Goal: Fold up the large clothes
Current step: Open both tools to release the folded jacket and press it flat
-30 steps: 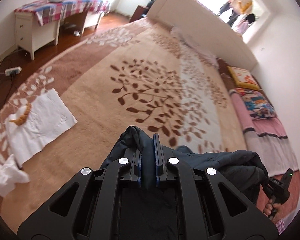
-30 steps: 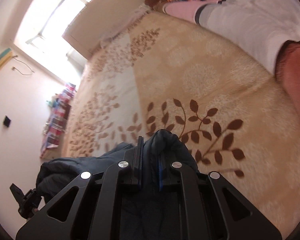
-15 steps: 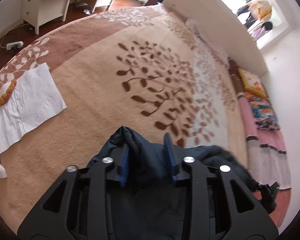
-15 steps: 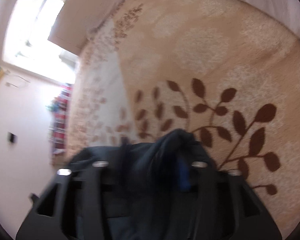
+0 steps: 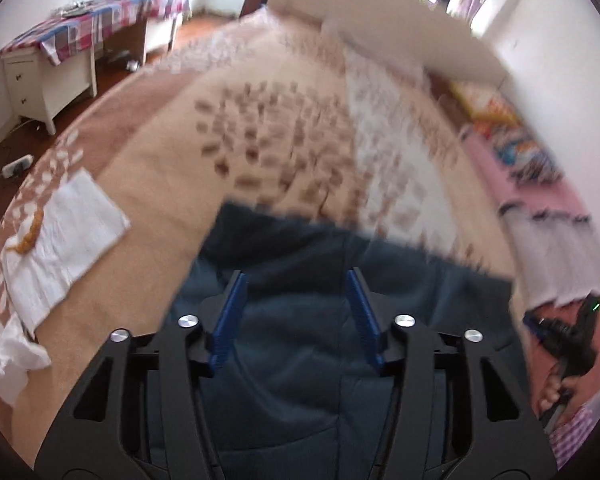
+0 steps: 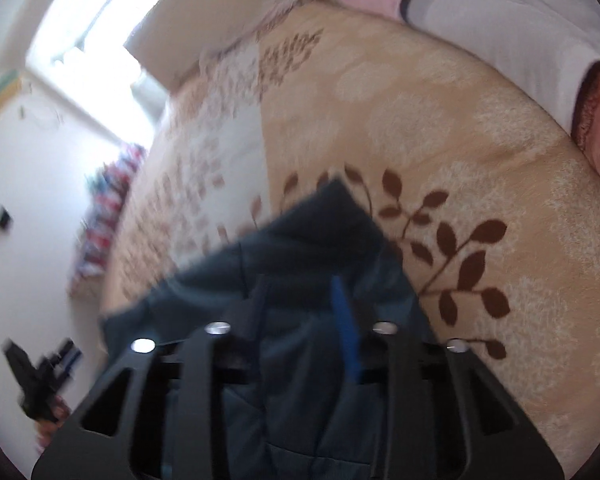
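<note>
Jacket (image 5: pixel 300 264) on bedspread (image 5: pixel 172 184)

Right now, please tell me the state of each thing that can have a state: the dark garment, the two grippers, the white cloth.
dark blue garment: lying on the patterned bedspread, folded edge towards the headboard.
left gripper: jaws apart and opening, pads clear of the cloth beneath.
right gripper: jaws closing, garment between them; grip unclear through blur.
white cloth: spread flat near the bed's edge.
</note>
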Available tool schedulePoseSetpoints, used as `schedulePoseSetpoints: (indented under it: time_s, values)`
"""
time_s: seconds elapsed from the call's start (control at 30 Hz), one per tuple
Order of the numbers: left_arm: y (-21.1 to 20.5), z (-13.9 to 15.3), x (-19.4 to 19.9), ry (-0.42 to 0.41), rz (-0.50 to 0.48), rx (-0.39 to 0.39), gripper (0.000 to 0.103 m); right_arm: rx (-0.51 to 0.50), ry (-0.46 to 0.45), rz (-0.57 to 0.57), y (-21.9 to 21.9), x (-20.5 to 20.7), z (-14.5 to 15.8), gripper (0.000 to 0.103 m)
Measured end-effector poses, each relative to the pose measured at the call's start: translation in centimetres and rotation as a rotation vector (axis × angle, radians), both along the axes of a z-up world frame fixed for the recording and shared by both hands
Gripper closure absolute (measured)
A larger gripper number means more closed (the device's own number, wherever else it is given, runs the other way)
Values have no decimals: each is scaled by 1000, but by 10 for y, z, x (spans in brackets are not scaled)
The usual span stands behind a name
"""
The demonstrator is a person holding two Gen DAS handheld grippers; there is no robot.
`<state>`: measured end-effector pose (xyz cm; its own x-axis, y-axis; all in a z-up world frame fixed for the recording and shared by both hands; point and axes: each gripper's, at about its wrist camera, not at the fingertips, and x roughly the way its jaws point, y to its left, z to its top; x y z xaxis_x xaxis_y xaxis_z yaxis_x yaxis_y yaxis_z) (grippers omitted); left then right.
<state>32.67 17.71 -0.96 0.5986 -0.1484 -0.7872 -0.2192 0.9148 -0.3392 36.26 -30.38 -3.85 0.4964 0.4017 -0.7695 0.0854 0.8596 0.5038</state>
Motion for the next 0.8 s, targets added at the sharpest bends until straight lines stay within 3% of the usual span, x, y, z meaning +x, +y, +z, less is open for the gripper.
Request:
schedulePoseSetpoints:
  time_s: [0.1, 0.23, 0.3, 0.43, 0.6, 0.63, 0.7, 0.8]
  values:
    - [-3, -9, -5, 29, 16, 5, 58, 8, 25, -18, 2, -4, -7, 73]
    - [10, 12, -37, -50, 38, -71, 58, 23, -29, -45, -12, -27, 9, 73]
    - [13, 21, -60, -65, 32, -57, 57, 23, -58, -46, -20, -46, 18, 73]
    - [23, 32, -118, -64, 32, -27, 45, -41, -77, -45, -44, -110, 29, 73]
    - [36, 28, -195, -49, 99, -105, 36, -36, -23, -70, -65, -185, 19, 71]
    - [36, 24, -204, -43, 109, -118, 32, -12, -3, -81, -68, -199, 13, 53]
    - [33, 13, -225, -26, 125, -158, 30, 21, 13, -111, -70, -222, 7, 27]
    - [27, -5, -238, 3, 139, -200, 29, 87, 21, -111, -66, -245, -4, 24]
